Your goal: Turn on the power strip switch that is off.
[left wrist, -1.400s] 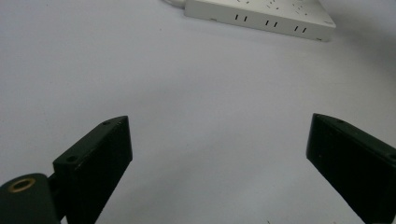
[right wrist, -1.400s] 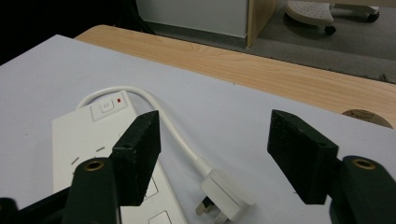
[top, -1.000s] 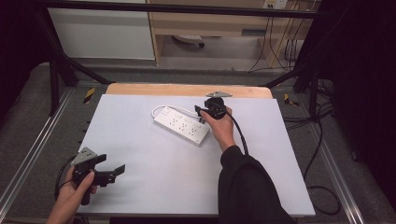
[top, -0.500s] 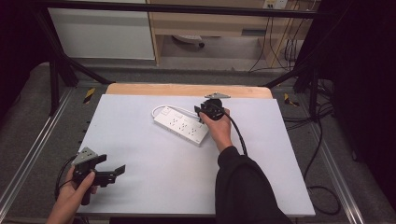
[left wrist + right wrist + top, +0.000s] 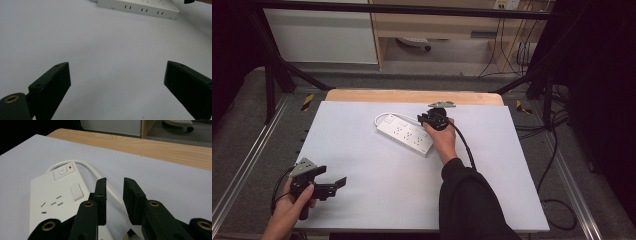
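A white power strip [image 5: 404, 134] lies at the back middle of the white table top [image 5: 377, 200], its red-lit switch [image 5: 70, 166] at the far end. Its white cable [image 5: 87, 166] loops round to a plug end [image 5: 126, 220] with a metal prong. That end lies between the jaws of my right gripper [image 5: 424, 120] [image 5: 115, 181]. The jaws have just been closing and stand a narrow gap apart around it; I see no firm press. My left gripper [image 5: 333, 176] [image 5: 116, 75] is wide open over bare table at the near left, with the strip [image 5: 140, 8] far ahead.
A wooden strip [image 5: 412, 96] edges the table's far side. Metal rails [image 5: 242, 170] run along both sides. Behind the table are a white cabinet [image 5: 319, 35] and a shelf with hanging cables [image 5: 512, 45]. A black cable [image 5: 557, 210] lies on the floor at the right.
The right gripper's jaws have narrowed around the plug end of the cable, with the hand shifting only slightly. The left hand and gripper have kept still.
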`<state>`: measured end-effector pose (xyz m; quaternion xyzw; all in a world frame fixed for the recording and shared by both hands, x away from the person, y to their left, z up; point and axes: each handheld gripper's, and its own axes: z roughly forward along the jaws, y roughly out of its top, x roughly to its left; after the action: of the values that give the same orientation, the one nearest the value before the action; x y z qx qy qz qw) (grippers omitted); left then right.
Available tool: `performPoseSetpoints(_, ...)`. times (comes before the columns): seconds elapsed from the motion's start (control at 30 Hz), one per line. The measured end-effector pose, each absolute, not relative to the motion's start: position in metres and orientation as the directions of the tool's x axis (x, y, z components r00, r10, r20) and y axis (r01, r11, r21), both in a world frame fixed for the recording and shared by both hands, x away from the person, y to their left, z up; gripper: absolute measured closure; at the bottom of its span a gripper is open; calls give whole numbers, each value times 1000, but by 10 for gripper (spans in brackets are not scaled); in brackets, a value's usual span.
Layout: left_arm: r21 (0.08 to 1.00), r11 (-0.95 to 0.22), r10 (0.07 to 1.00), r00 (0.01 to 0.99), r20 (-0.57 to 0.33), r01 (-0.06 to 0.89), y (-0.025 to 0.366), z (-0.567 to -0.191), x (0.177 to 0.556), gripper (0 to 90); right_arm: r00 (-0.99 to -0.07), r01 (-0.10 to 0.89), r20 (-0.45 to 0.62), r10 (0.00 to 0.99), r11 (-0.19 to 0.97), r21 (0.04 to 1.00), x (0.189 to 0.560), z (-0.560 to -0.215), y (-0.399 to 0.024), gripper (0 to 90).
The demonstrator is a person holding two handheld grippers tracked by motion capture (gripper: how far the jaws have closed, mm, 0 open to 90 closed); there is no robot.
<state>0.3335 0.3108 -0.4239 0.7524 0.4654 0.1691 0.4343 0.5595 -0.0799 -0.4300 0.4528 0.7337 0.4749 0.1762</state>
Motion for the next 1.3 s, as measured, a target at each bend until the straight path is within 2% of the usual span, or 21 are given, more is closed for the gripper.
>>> performPoseSetpoints(0.33, 810, -191, 848, 509, -149, 555, 311, -424, 334, 71, -545, 517, 207, 813, 131, 846, 556, -436, -73, 763)
performPoseSetpoints(0.63, 809, -193, 848, 509, -148, 555, 311, -424, 334, 71, -575, 513, 202, 792, 157, 844, 553, -438, -70, 819)
performPoseSetpoints(1.3, 808, -189, 849, 506, -151, 558, 311, -424, 334, 71, -596, 507, 190, 780, 182, 842, 550, -443, -62, 864)
